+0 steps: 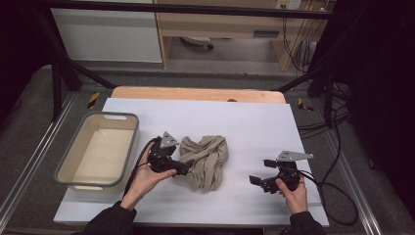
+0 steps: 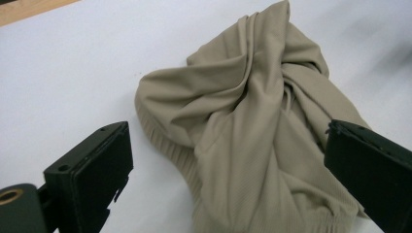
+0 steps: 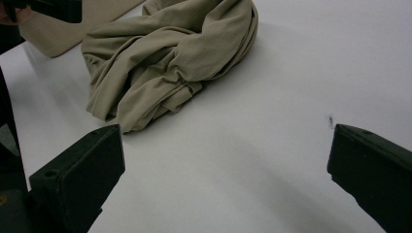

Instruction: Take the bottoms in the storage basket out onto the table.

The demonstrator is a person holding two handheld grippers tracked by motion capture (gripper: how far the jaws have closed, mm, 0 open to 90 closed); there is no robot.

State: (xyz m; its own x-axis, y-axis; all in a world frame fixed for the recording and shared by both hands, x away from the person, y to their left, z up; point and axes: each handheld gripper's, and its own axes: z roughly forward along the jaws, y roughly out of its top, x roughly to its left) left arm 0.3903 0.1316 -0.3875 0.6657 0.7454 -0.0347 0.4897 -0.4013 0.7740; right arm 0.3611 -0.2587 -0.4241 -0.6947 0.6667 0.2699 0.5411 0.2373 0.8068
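The left tongs (image 1: 182, 169) stand released, their two black jaws wide apart and gripping nothing. Just ahead of them lies the beige cloth (image 1: 205, 160), a crumpled, twisted heap of knit fabric resting on the white bench (image 1: 254, 127). In the left gripper view the cloth (image 2: 252, 136) spreads between and beyond the jaws: its near hem reaches down between them, the right-hand jaw overlaps its edge in the picture, and the left-hand jaw stands clear of it over bare bench. Whether any jaw touches the fabric cannot be told. The left hand (image 1: 149, 176) grips the body of these tongs from behind, with a dark sleeve trailing toward the person. On the far side of the left tongs from the cloth sits a cream tub (image 1: 66, 169) with a grey rim, just beside the hand. The right tongs (image 1: 260, 171) are also released, jaws spread wide with only bare bench between them, and they are held low by the right hand (image 1: 292, 192). From these tongs the cloth lies well apart, off toward the other tongs; in the right gripper view it (image 3: 170, 58) sits ahead and to the left of the jaws, its nearest fold close above the left-hand jaw yet clear of it. A black cable (image 1: 337, 196) loops away behind the right tongs.
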